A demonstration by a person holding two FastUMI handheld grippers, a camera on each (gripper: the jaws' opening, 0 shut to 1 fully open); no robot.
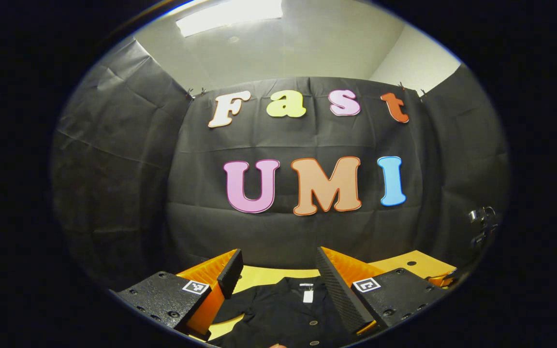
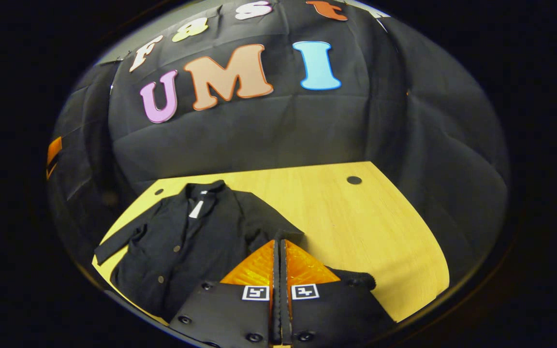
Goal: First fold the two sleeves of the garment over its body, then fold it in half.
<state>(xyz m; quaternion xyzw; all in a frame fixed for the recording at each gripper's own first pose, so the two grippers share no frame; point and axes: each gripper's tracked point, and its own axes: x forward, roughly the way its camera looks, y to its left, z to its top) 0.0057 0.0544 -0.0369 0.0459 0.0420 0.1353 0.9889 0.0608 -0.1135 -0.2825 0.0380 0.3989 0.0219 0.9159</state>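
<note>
Right gripper (image 2: 279, 241) is clenched over the jacket's (image 2: 182, 241) near sleeve (image 2: 356, 279), grip unconfirmed; left gripper (image 1: 278, 275) released; sleeve may slip.

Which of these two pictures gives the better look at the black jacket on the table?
The right gripper view. There the black jacket lies spread on the wooden table, with its collar, buttons and one sleeve all in sight. The left gripper view catches just the collar and upper front of it, between that gripper's open fingers.
</note>
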